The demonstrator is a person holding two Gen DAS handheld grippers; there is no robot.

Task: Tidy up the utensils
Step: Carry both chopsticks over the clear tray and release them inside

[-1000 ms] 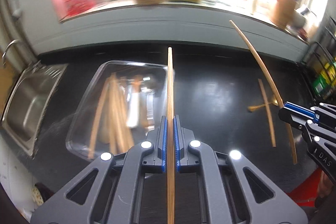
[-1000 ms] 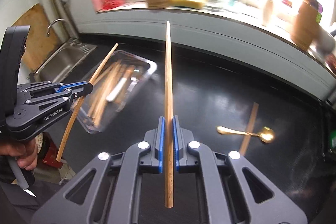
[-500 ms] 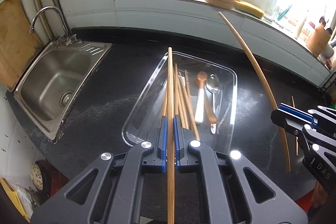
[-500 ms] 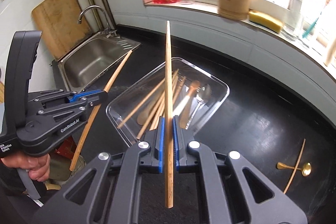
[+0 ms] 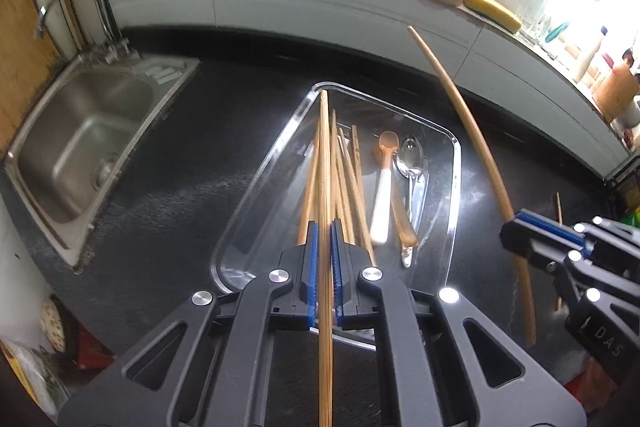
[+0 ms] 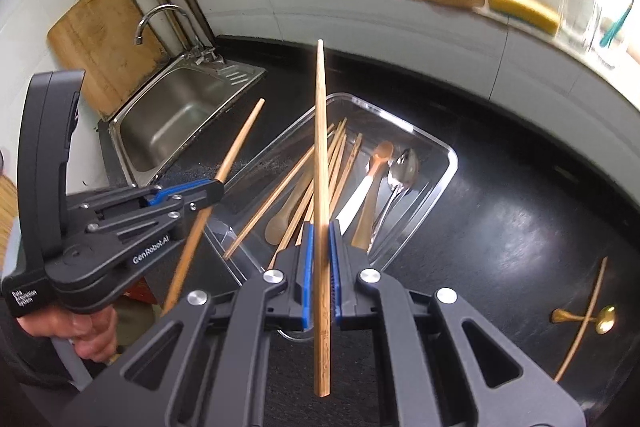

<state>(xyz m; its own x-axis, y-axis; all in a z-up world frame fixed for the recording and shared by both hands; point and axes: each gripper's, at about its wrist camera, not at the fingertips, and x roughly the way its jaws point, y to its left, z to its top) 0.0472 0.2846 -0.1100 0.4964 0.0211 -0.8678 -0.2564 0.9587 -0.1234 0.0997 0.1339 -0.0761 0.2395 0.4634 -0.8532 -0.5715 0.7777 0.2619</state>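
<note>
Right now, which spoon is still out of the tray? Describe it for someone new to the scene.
Start at the clear tray on the black counter and look right, toward the near edge. The gold spoon lies there alone on the counter, crossed by a single loose chopstick. Shiny gold metal, unlike the wooden, white-handled and silver spoons in the tray.

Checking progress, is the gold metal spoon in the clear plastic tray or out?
Out. The gold metal spoon lies on the black counter, apart from the clear plastic tray.

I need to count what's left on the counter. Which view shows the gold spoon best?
The right wrist view: the gold spoon lies in plain sight on the black counter, crossed by a chopstick. The left wrist view does not show it.
</note>
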